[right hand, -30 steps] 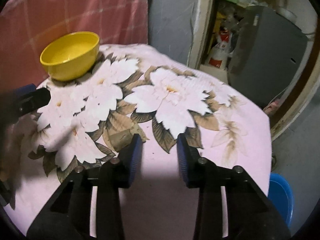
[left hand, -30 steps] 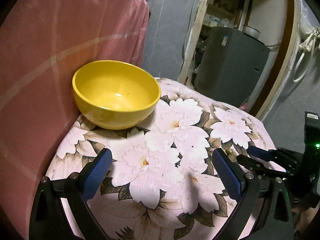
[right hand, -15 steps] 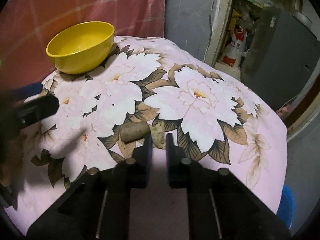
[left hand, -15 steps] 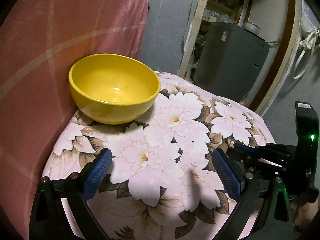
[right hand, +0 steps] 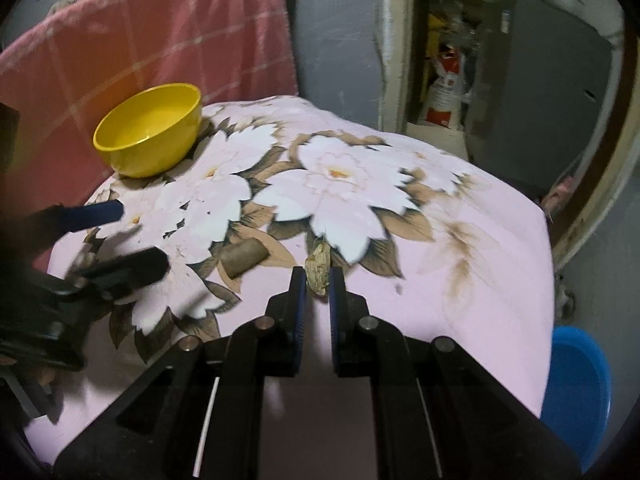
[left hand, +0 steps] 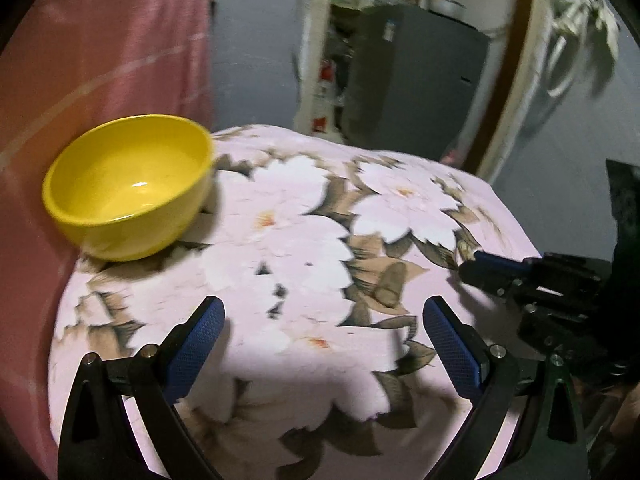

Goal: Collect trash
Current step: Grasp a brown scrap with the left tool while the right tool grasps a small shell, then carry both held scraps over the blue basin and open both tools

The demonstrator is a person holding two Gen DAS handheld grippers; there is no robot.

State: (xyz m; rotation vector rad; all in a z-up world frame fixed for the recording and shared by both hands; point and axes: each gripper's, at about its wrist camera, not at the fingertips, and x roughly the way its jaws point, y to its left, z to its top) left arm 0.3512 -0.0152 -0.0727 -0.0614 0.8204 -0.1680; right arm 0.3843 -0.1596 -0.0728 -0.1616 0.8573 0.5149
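Note:
A small crumpled brown scrap of trash (right hand: 319,266) is pinched between my right gripper's (right hand: 318,280) fingers, just above the floral pink cloth (right hand: 460,248). A brown cylindrical piece (right hand: 244,258) lies on the cloth to the left of it. A yellow bowl (left hand: 128,186) stands at the back left of the cloth, also in the right wrist view (right hand: 150,134). My left gripper (left hand: 322,334) is open and empty over the cloth's front; it shows at the left in the right wrist view (right hand: 132,236). The right gripper shows at the right of the left wrist view (left hand: 472,268).
A pink checked blanket (left hand: 100,52) rises behind the bowl. A blue tub (right hand: 580,392) sits low beyond the cloth's right edge. A grey cabinet (right hand: 536,80) and a doorway with clutter stand behind.
My right gripper has closed on the brown scrap and lifted it off the brown cylinder. The left gripper has drawn back to the right, so the bowl appears farther left.

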